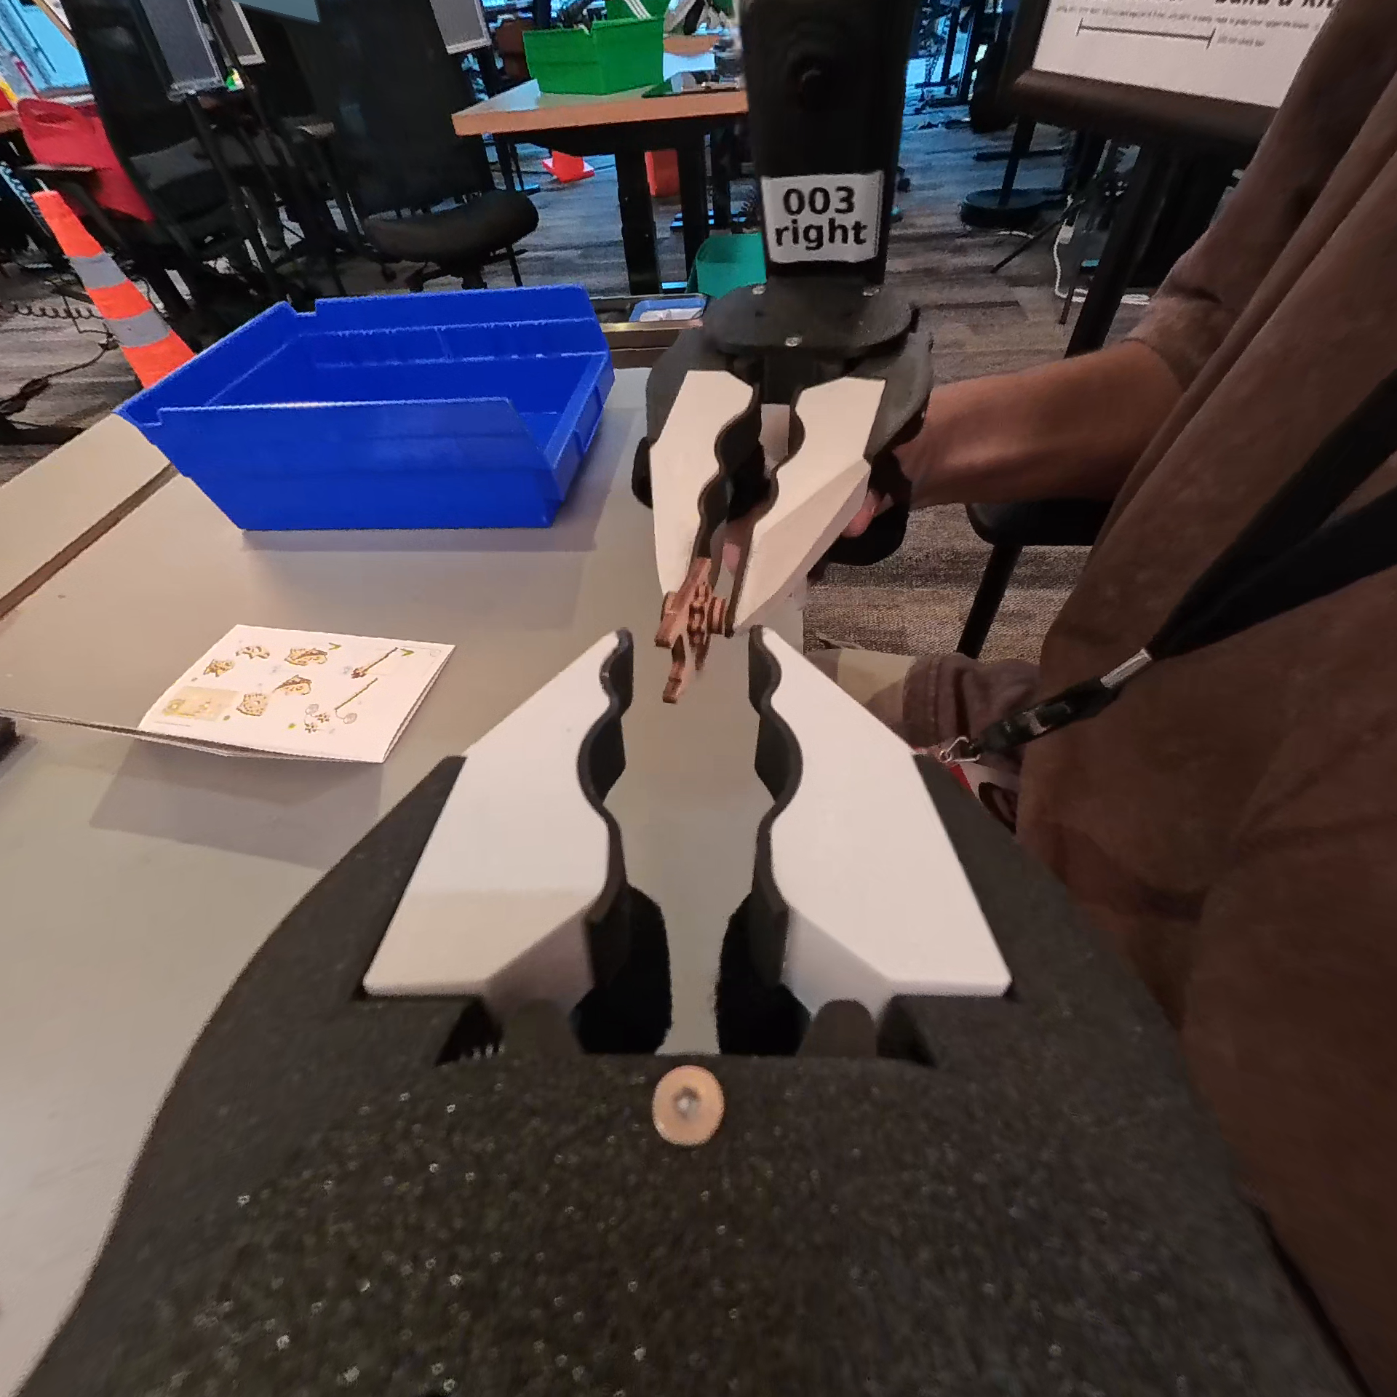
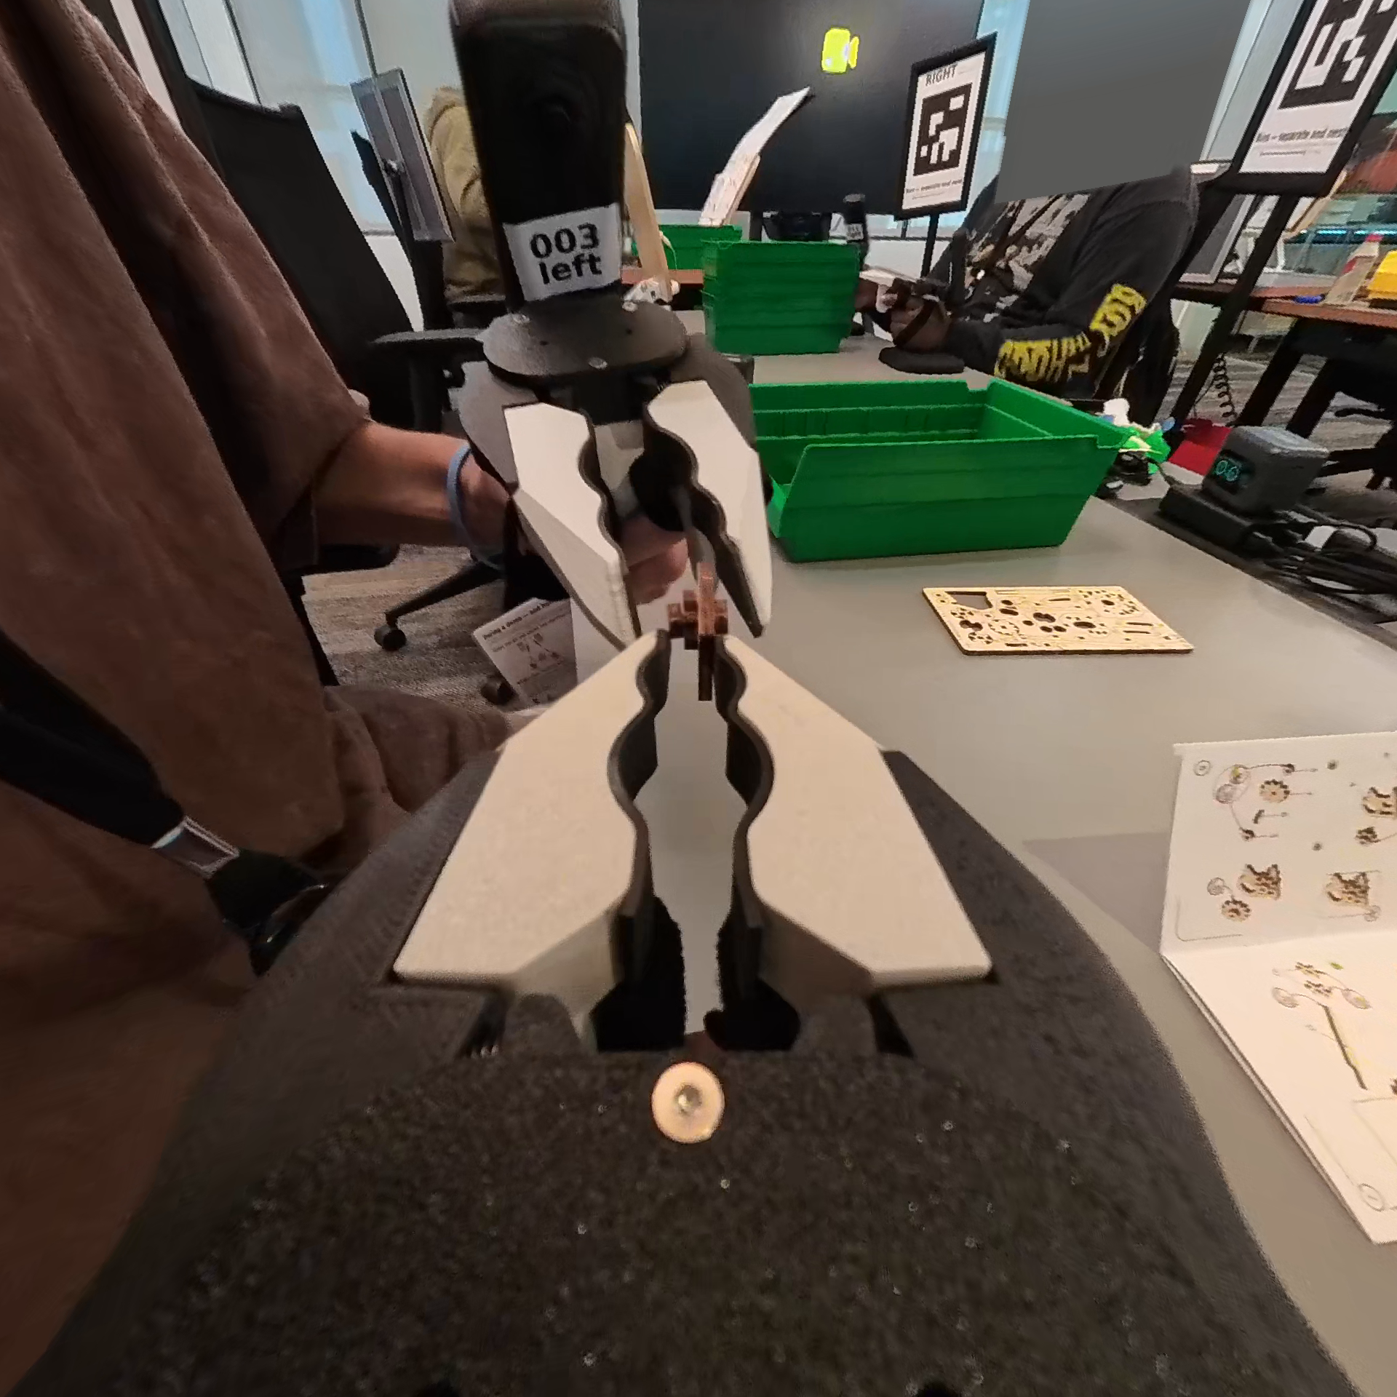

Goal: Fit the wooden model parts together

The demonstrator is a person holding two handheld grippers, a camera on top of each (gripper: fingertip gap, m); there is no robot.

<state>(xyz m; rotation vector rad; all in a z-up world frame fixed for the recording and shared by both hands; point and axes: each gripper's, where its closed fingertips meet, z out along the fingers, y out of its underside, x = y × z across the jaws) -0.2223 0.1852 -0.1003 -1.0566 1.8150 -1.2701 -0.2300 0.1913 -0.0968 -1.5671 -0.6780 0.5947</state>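
Observation:
A small brown wooden model part (image 1: pixel 689 624) with a toothed piece and a thin leg hangs above the grey table (image 1: pixel 227 907). My right gripper (image 2: pixel 694 646) is shut on it; in the right wrist view the part (image 2: pixel 704 673) stands edge-on between its tips. In the left wrist view the right gripper (image 1: pixel 703 612) points toward me, tilted down. My left gripper (image 1: pixel 692 642) is open and empty, its white fingers (image 1: pixel 529 794) just short of the part on either side. It also shows in the right wrist view (image 2: pixel 695 629), facing the right gripper tip to tip.
A blue bin (image 1: pixel 378 423) and an instruction leaflet (image 1: pixel 302 692) lie on the table at the left. A green bin (image 2: pixel 930 469), a punched wooden sheet (image 2: pixel 1058 620) and open instruction pages (image 2: pixel 1285 907) lie at the right. A brown sleeve (image 1: pixel 1247 680) is close by. Both grippers' tips are close together, under 4 cm apart.

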